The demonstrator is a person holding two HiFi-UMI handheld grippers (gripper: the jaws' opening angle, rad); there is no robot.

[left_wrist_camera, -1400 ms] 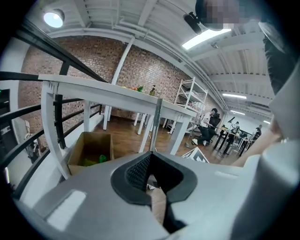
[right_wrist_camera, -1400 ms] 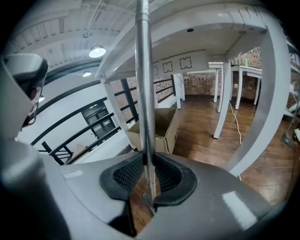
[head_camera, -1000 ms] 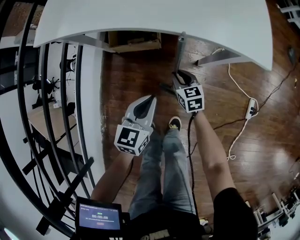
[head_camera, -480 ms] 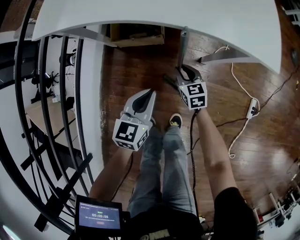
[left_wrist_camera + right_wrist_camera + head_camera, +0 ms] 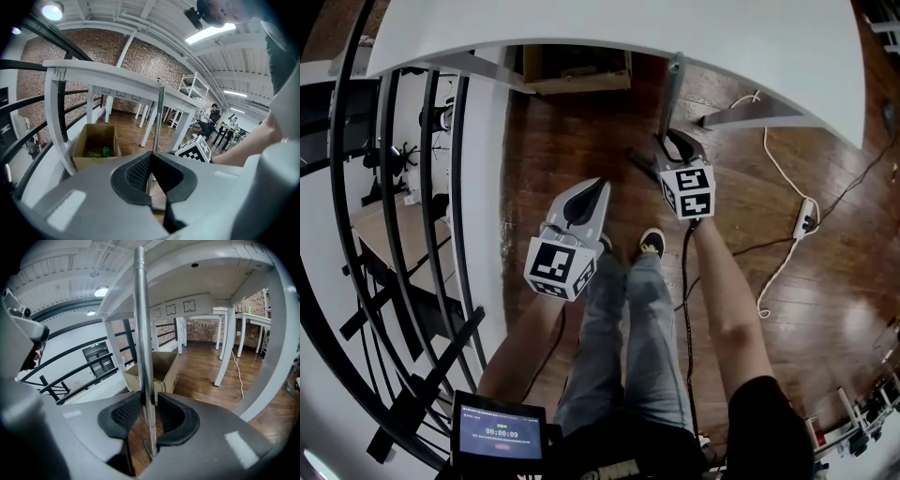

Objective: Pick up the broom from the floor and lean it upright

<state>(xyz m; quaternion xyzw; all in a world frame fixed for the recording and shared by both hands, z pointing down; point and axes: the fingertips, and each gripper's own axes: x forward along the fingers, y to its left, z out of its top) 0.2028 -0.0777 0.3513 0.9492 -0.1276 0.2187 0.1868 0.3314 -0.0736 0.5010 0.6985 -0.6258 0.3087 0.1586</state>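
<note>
Quick status from us: the silver metal broom handle (image 5: 672, 94) stands upright at about 12 o'clock, its top end resting against the rounded edge of the big white table (image 5: 581, 28). Our right gripper (image 5: 673, 148) sits around it low down. Its jaws have just been opening, and the black ribbed pads (image 5: 124, 414) now stand either side of the pole with a sliver of gap at the right one, so there's no real squeeze on it. Our left gripper (image 5: 602, 192) hangs at roughly 7 o'clock of the right one, well apart from the handle, with its jaw tips together and nothing in them.

Room-wise it's tight on one side. The black metal railing (image 5: 394, 206) runs down the whole 9 o'clock side, and a brown cardboard box (image 5: 572, 80) sits under the table at 11 o'clock. The table edge overhangs everything from 10 to 2 o'clock. The dark wooden floor (image 5: 825, 309) opens out widest from 3 to 5 o'clock, with a white cable and power strip (image 5: 802, 217) lying across it at 3. Our black shoe (image 5: 650, 246) is planted at 6 o'clock of the right gripper.
</note>
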